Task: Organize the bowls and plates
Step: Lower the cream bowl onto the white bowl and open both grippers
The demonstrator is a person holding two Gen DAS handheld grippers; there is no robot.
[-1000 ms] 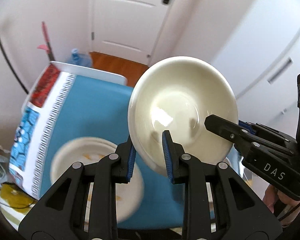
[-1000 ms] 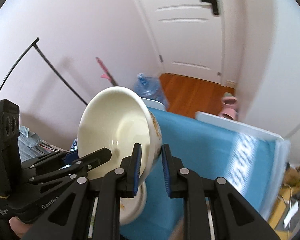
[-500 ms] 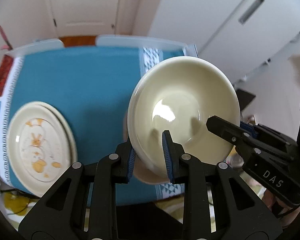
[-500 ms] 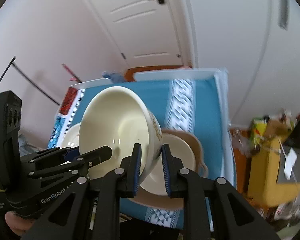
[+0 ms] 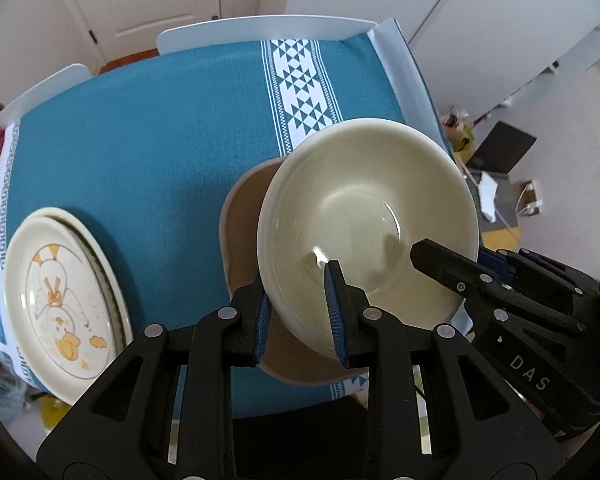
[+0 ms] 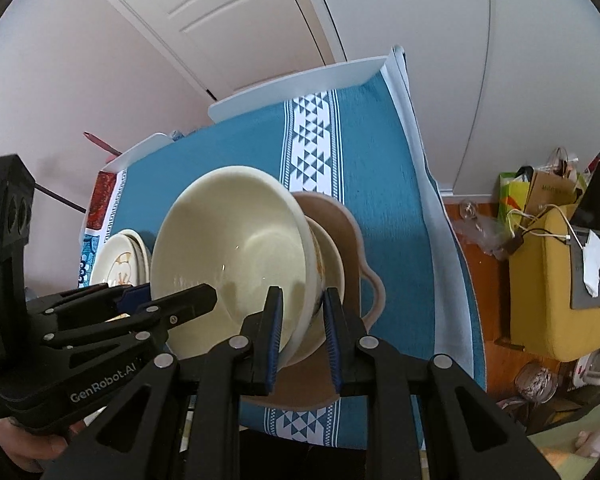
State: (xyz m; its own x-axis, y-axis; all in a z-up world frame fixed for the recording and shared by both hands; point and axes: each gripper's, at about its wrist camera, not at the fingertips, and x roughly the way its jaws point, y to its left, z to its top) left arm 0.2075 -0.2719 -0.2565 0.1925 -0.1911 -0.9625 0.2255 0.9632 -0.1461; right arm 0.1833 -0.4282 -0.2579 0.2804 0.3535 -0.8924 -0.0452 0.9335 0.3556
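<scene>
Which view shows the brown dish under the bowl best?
Right wrist: the brown dish shows its rim, a side handle and a second cream bowl nested inside. Left wrist shows only a brown crescent behind the held bowl.

A cream bowl [image 5: 366,220] hangs tilted above a brown bowl [image 5: 240,220] with another cream bowl [image 6: 332,256] nested inside; duck-printed plates [image 5: 60,304] sit stacked at nine o'clock.

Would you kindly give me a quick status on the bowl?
Left gripper and right gripper both shut on rim of cream ceramic bowl. Bowl tilted, over brown handled dish. Stacked duck-print plates sit clear, aside.
</scene>
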